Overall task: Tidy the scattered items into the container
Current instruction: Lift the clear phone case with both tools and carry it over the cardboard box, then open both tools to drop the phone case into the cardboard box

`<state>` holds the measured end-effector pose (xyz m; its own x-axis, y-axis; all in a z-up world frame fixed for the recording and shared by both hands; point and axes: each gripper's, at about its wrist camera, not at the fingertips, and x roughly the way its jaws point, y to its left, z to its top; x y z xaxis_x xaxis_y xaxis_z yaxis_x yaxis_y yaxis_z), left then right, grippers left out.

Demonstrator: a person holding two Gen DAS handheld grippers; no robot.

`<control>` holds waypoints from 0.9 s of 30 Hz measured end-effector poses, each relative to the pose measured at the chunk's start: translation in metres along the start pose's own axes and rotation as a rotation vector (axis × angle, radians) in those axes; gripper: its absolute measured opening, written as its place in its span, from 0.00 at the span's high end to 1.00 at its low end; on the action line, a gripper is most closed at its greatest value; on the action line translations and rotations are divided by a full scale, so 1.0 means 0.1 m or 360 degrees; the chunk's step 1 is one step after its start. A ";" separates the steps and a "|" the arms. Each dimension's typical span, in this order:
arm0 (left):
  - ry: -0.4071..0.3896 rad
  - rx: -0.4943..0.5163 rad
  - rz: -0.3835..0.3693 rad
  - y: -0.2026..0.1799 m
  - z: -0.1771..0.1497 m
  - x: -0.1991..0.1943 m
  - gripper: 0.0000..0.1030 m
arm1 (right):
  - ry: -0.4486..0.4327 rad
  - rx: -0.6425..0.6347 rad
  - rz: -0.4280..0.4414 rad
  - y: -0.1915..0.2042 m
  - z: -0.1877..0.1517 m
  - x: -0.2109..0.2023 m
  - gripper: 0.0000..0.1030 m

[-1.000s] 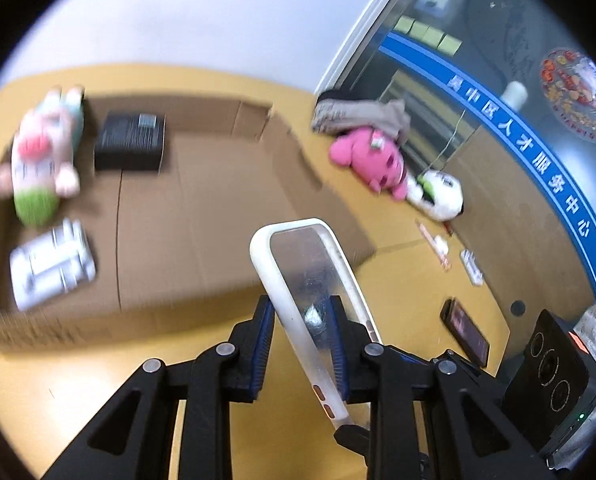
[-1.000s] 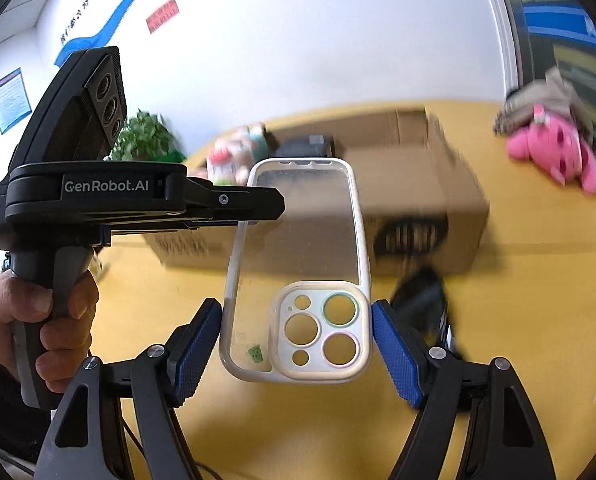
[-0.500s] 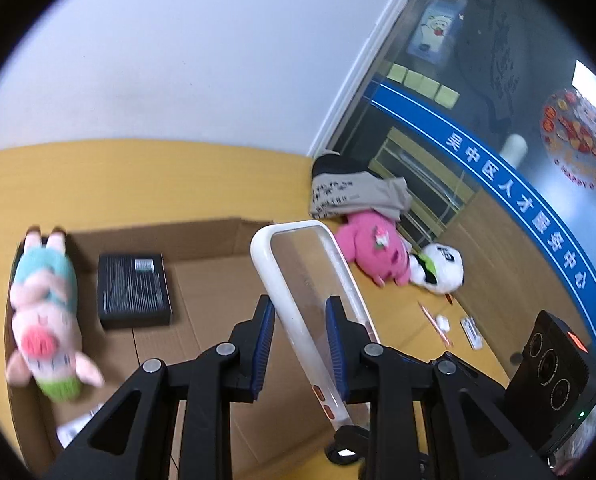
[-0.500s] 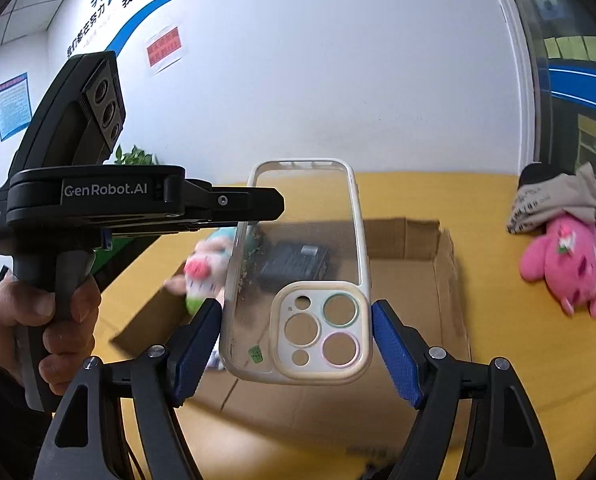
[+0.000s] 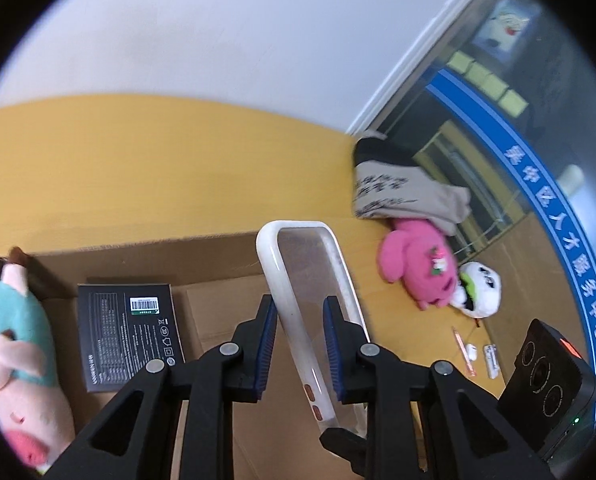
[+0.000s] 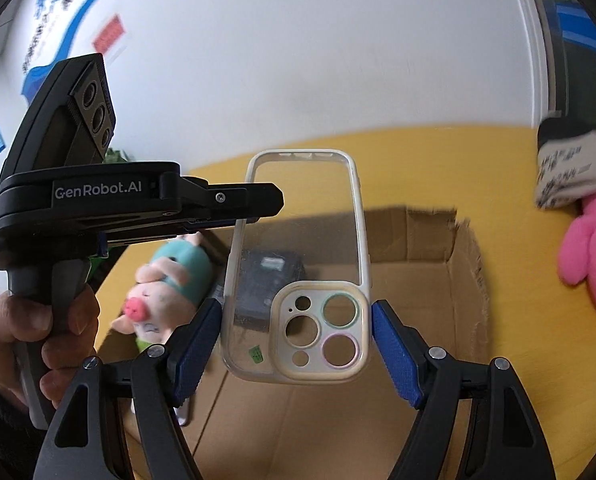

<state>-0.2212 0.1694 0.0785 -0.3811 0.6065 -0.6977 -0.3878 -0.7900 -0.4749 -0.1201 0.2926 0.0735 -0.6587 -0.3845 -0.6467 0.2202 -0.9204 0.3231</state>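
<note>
A clear phone case [image 5: 310, 296] with a white rim stands between the jaws of my left gripper [image 5: 300, 320], seen edge-on. The same phone case [image 6: 298, 280] fills the right wrist view, between the blue pads of my right gripper [image 6: 298, 344], which grips its two long edges. It hangs above the open cardboard box [image 6: 430, 288]. In the box lie a black box [image 5: 128, 332] and a pig plush [image 5: 14, 364]. My left gripper's body [image 6: 98, 200] shows in the right wrist view, held by a hand.
On the yellow table [image 5: 138, 168], right of the box, lie a pink plush [image 5: 418, 268], a white panda plush [image 5: 480, 288], folded grey cloth [image 5: 402, 196] and small white items [image 5: 490, 360]. A white wall stands behind.
Both grippers have carried the phone case from the table in front of the box to above its open inside. The box contents have come closer.
</note>
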 end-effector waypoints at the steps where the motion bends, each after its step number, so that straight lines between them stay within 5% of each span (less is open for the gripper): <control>1: 0.0033 -0.0022 0.0008 0.07 0.00 0.11 0.78 | 0.0044 0.0030 0.0017 -0.08 0.01 0.11 0.22; 13: 0.0283 -0.0132 0.0101 0.47 -0.16 0.94 0.78 | 0.0485 0.0200 -0.0095 -0.43 -0.15 0.97 0.22; 27: 0.0327 -0.0127 0.0332 0.54 -0.15 1.06 0.76 | 0.0515 0.0148 -0.0151 -0.46 -0.20 1.07 0.21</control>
<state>-0.2701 0.1903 -0.0292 -0.2645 0.4062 -0.8747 -0.2487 -0.9050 -0.3451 -0.1860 0.2922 -0.0241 -0.4079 -0.3135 -0.8575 0.0926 -0.9486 0.3028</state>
